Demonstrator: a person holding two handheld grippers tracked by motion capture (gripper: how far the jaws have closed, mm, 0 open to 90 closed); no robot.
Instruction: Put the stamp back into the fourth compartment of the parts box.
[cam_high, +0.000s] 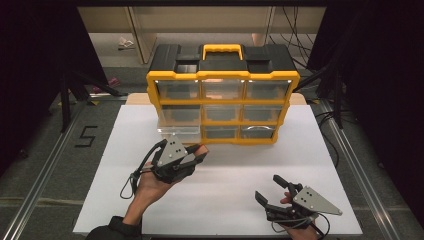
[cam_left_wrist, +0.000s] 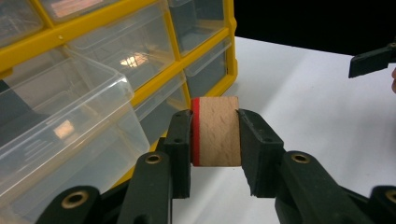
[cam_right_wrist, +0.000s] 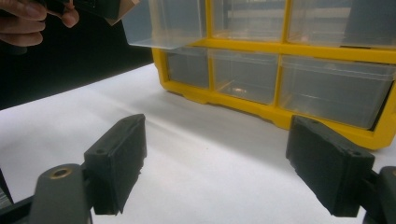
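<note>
A short wooden cylinder (cam_left_wrist: 217, 131) with a red band at one end sits between the pads of my left gripper (cam_left_wrist: 215, 140), which is shut on it. In the high view my left gripper (cam_high: 200, 152) hovers just in front of the yellow and black drawer cabinet (cam_high: 222, 75), close to its pulled-out clear drawer (cam_high: 177, 129). That drawer (cam_left_wrist: 60, 126) looks empty and lies to the left of the cylinder. My right gripper (cam_high: 272, 187) rests open near the table's front right, with nothing between its jaws (cam_right_wrist: 224, 163).
The cabinet (cam_right_wrist: 299, 51) holds several clear drawers, the others pushed in, and stands at the back of the white table (cam_high: 225, 200). The table's front edge runs just below both hands. Dark floor and cables surround it.
</note>
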